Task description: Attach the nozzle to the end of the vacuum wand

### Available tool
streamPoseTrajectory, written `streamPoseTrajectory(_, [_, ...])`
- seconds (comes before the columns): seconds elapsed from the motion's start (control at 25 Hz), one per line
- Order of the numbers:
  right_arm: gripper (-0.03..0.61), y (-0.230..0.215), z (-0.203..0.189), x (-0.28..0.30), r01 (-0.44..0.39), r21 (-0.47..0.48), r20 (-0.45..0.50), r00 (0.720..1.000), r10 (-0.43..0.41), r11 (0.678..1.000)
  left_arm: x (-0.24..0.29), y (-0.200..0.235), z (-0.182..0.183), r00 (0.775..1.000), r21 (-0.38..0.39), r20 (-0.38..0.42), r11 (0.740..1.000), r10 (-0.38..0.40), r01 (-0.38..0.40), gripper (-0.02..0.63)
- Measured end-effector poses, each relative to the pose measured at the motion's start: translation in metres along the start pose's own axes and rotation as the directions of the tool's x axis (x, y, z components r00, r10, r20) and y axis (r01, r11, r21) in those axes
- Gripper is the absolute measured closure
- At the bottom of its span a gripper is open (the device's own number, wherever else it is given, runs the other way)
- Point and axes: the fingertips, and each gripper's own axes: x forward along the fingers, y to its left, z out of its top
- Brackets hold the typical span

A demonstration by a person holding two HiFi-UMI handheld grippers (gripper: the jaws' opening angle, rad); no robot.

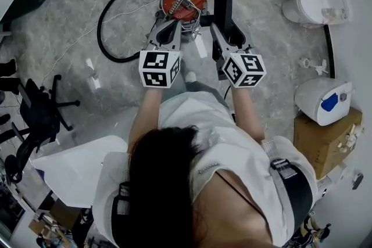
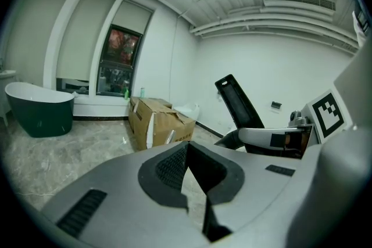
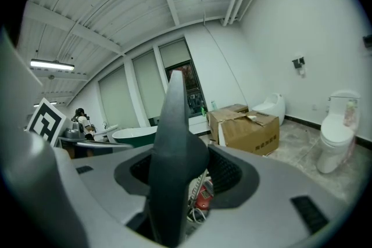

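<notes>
The nozzle (image 3: 174, 125) is being clamped in the right gripper (image 3: 185, 180), the left gripper (image 2: 190, 180) being held shut on nothing; a square line-up toward the red vacuum (image 1: 183, 0), upper centre, is being advised.

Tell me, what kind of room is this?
It looks like a bathroom, maybe a showroom or test one. There is a white toilet, a dark green bathtub and a stone-look floor. A cardboard box on the floor suggests nobody lives here.
</notes>
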Motion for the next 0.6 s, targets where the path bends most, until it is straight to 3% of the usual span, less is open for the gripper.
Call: streamPoseTrajectory(0.6, [0.336,-0.024,0.027,0.061,0.069,-0.014,-0.011,0.998,-0.069,0.997,0.070,0.031,0.031,0.999,0.029,-0.026,0.998,-0.048,0.049,0.612])
